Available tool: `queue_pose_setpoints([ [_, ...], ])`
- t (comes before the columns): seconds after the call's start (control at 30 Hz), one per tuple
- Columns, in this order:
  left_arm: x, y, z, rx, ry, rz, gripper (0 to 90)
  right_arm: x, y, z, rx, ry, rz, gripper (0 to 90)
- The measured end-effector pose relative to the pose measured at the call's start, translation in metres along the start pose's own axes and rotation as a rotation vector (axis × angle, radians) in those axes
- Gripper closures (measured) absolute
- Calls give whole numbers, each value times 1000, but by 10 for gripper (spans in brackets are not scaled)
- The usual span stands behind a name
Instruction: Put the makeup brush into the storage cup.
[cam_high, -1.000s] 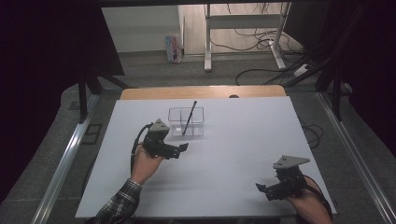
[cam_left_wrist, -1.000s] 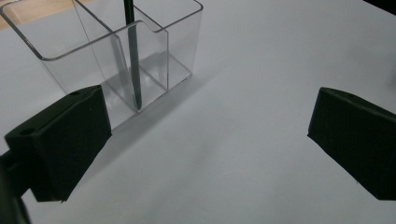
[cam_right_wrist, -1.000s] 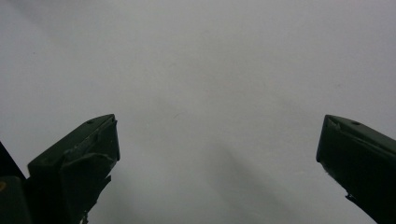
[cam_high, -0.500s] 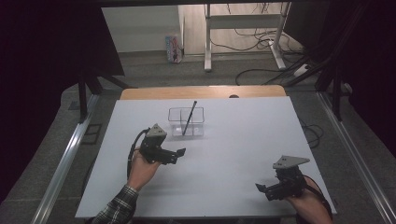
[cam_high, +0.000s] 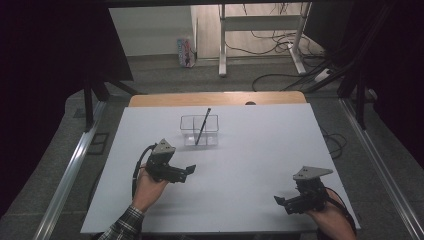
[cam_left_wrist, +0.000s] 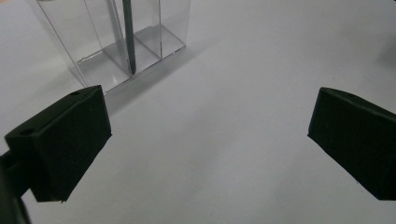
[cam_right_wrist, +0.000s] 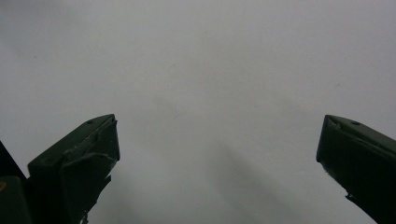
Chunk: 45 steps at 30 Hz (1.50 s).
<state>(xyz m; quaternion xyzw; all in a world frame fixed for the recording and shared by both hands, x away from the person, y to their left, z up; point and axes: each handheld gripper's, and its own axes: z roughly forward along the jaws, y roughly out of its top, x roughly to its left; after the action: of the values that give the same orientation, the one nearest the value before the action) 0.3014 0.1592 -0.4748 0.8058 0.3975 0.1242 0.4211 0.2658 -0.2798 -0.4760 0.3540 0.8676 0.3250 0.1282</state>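
Held by a hand at about 8 o'clock on the smooth matte white tabletop (cam_high: 250, 150): left gripper (cam_high: 189, 170), blocky black jaws spread wide with nothing between them. Just beyond it toward 12 o'clock: a clear, glossy, rectangular plastic holder (cam_high: 199, 131) split into compartments, with a thin dark pen (cam_high: 202, 126) leaning tilted in one of them. At about 4 o'clock, well apart from the holder: right gripper (cam_high: 281, 202), angular black jaws likewise parted over bare white surface.
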Motion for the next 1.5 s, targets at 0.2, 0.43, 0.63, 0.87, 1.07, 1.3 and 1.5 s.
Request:
queue_pose_setpoints([
  [0.2, -2, -7, -5, -9, 1, -2, 0, 0, 0, 0, -1, 0, -5, 0],
  [0.43, -6, -15, -12, -28, -4, -5, 0, 0, 0, 0, 0, 1, 1, 0],
  [0.63, -7, -22, -21, -50, -8, -27, 0, -1, 0, 0, -2, 0, -2, 0],
  [0.87, -7, -31, -31, -53, 3, -34, 0, 0, 0, 0, -3, 2, -2, 0],
  [1.07, -8, -38, -38, -50, 12, -39, 0, 0, 0, 0, 1, 1, 0, 0],
  [1.3, -12, -47, -48, -41, 19, -37, 0, 0, 0, 1, 3, 1, -4, 0],
  [1.5, -15, -54, -56, -42, 22, -43, 0, 0, 0, 1, 6, 0, -10, 0],
])
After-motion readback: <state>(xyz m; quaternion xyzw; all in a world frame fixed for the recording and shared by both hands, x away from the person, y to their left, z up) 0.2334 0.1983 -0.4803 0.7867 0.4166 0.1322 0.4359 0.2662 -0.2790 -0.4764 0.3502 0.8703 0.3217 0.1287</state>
